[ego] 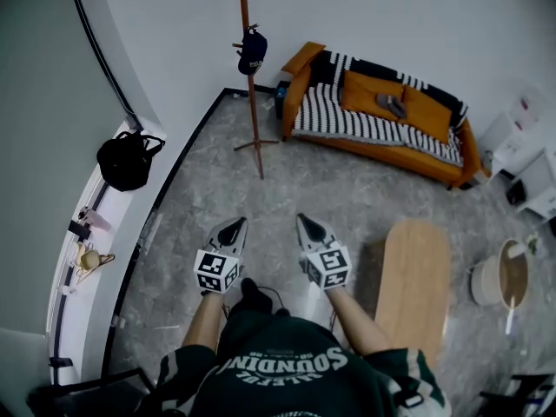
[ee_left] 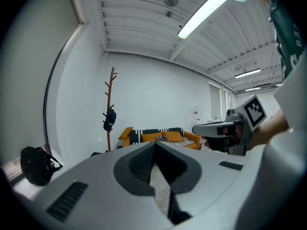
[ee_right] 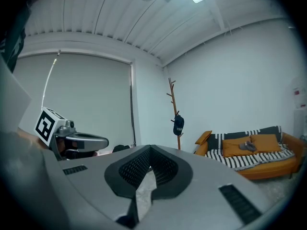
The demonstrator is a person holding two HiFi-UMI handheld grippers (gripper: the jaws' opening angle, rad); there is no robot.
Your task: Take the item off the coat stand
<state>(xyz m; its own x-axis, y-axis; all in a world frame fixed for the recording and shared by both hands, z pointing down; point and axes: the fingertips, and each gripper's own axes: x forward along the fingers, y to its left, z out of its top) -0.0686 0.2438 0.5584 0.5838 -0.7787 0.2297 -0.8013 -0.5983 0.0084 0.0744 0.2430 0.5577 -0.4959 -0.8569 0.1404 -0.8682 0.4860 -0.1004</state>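
Note:
A tall brown coat stand [ego: 248, 94] rises near the far wall, with a dark blue cap [ego: 252, 51] hanging on one of its pegs. The left gripper view has the cap [ee_left: 110, 119] at left of centre, and in the right gripper view the cap [ee_right: 178, 125] hangs a little right of centre. My left gripper [ego: 235, 224] and right gripper [ego: 305, 221] are held side by side in front of the person's body, well short of the stand. Both point toward it. Each has its jaws shut with nothing between them.
An orange sofa [ego: 306, 60] with a striped blanket stands right of the stand. A wooden table [ego: 417, 276] lies at my right, with a round white basket [ego: 483, 278] beyond it. A black backpack [ego: 126, 161] sits on the window ledge at left.

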